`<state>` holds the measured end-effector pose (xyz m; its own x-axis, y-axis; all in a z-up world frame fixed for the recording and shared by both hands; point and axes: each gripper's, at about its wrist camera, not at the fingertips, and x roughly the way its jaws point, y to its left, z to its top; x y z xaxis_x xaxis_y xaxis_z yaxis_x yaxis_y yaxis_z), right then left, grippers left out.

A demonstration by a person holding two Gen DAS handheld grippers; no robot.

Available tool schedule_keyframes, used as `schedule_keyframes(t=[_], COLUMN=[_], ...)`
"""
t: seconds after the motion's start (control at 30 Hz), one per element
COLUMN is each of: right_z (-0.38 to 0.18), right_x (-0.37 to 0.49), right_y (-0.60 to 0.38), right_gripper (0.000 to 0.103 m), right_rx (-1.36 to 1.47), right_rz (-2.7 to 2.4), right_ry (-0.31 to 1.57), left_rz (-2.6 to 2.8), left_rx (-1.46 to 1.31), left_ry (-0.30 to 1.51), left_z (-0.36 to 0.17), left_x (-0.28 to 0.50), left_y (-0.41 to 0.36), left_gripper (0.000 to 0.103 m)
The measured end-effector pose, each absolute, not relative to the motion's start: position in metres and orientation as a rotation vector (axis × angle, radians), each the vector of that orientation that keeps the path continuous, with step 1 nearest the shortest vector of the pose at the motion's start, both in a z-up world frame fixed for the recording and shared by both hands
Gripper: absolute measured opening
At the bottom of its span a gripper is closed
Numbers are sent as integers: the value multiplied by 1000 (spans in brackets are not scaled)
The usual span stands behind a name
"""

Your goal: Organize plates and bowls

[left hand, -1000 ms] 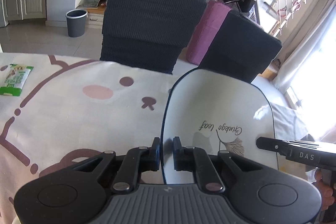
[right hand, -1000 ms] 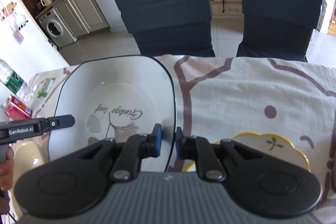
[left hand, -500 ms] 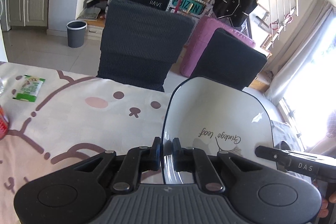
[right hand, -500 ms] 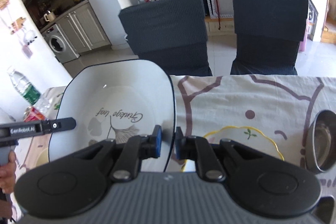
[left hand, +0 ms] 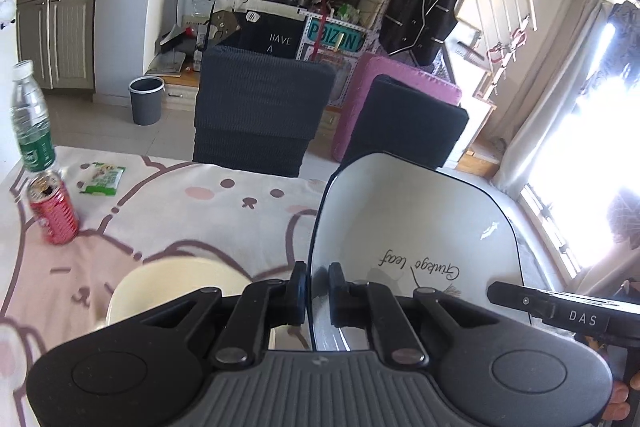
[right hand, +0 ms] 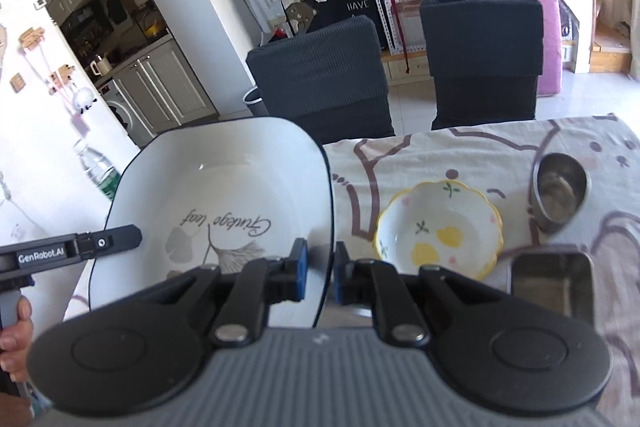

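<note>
Square white black-rimmed plate (right hand: 224, 195): raised higher than before; left gripper (left hand: 318, 291) and right gripper (right hand: 320, 273) each clamped narrow on opposite rims, lower centre.

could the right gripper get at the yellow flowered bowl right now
Probably not as things stand: the right gripper is shut on the rim of the white square plate, shared with the left gripper. The yellow flowered bowl itself sits uncovered beside it.

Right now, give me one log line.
left gripper: shut on square plate rim | right gripper: shut on opposite rim | plate: lifted
</note>
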<state>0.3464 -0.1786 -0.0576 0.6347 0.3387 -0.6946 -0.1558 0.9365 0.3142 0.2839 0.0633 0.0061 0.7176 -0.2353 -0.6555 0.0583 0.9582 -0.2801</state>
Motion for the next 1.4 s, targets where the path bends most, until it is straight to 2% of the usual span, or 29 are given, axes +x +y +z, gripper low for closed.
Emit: schedule_keyframes(t=[0.3, 0.57, 0.73, 1.4], right_z=[-36, -61, -97, -172], right_x=[263, 228, 232, 245], right_y=[-183, -175, -178, -151], right_gripper=[15, 15, 13, 16], right_rx=[219, 225, 317, 182], right_rz=[295, 311, 327, 290], right_ry=[811, 886, 990, 1248], left_rz=[-174, -155, -150, -111], left_rx=[-239, -267, -302, -304], left_ry=[736, 797, 852, 1129], left_z=[25, -13, -49, -126], left_x=[204, 166, 164, 184], left_y=[64, 76, 83, 85], left_gripper=[11, 10, 9, 11])
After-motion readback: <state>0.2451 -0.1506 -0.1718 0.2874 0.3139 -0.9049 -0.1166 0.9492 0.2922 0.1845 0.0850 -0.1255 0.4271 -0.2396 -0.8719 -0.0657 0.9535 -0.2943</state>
